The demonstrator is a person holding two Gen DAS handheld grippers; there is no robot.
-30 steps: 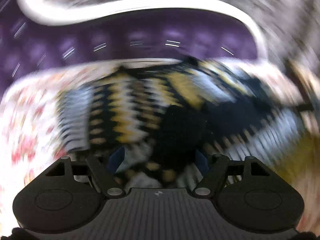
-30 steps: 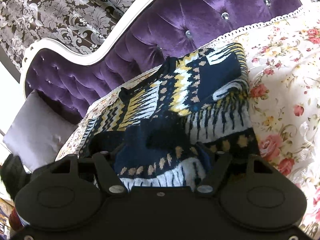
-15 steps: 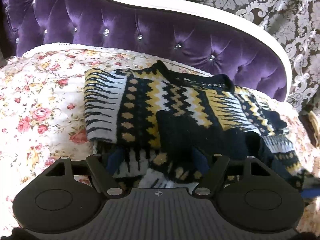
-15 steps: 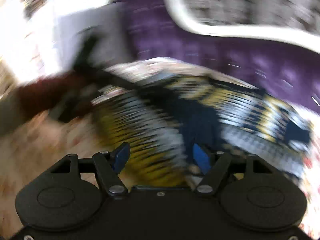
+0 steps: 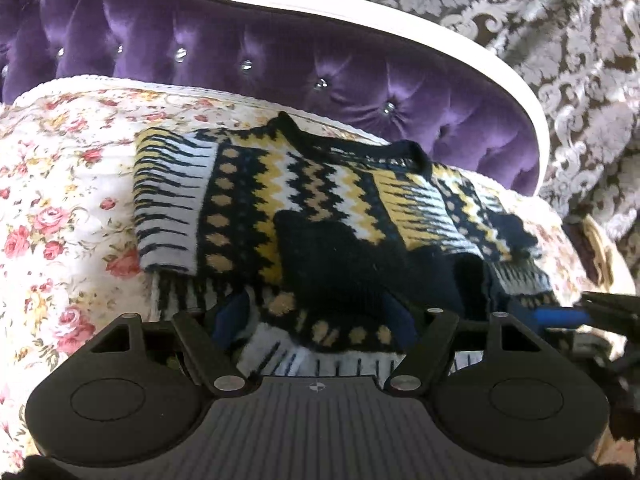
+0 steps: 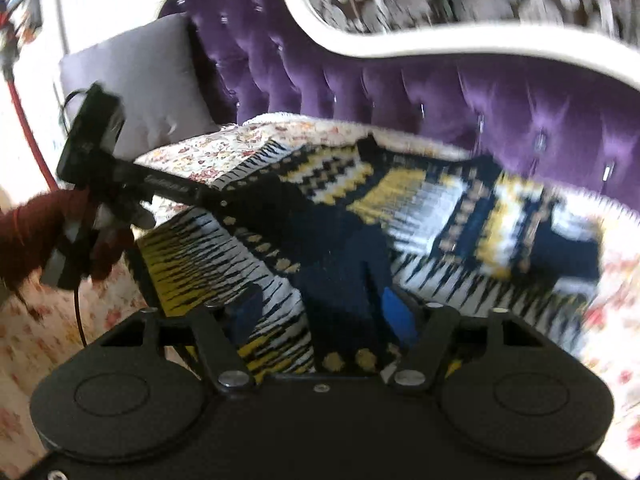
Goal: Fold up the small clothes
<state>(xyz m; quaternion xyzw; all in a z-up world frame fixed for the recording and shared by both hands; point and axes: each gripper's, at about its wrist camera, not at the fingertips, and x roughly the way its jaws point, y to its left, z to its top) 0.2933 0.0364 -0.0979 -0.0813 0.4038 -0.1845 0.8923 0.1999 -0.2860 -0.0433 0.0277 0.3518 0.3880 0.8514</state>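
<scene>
A small knitted sweater (image 5: 304,200) in navy, yellow and white lies on the floral bedspread, its sleeves folded in over the body. It also shows in the right wrist view (image 6: 400,208). My left gripper (image 5: 316,316) is open, its blue-padded fingers standing either side of the sweater's near hem, with cloth lying between them. My right gripper (image 6: 324,312) is open too, with a dark navy fold of the sweater between its fingers. The left gripper's body (image 6: 120,176) shows at the left of the right wrist view, held in a hand.
A purple tufted headboard (image 5: 280,60) with a white frame runs along the back. The floral bedspread (image 5: 60,220) stretches left of the sweater. A grey pillow (image 6: 136,76) leans at the far left. Patterned wallpaper is behind.
Both views swung fast and are now steadier. The right gripper has turned to face the sweater's near hem from the right side. The left gripper stays at the hem.
</scene>
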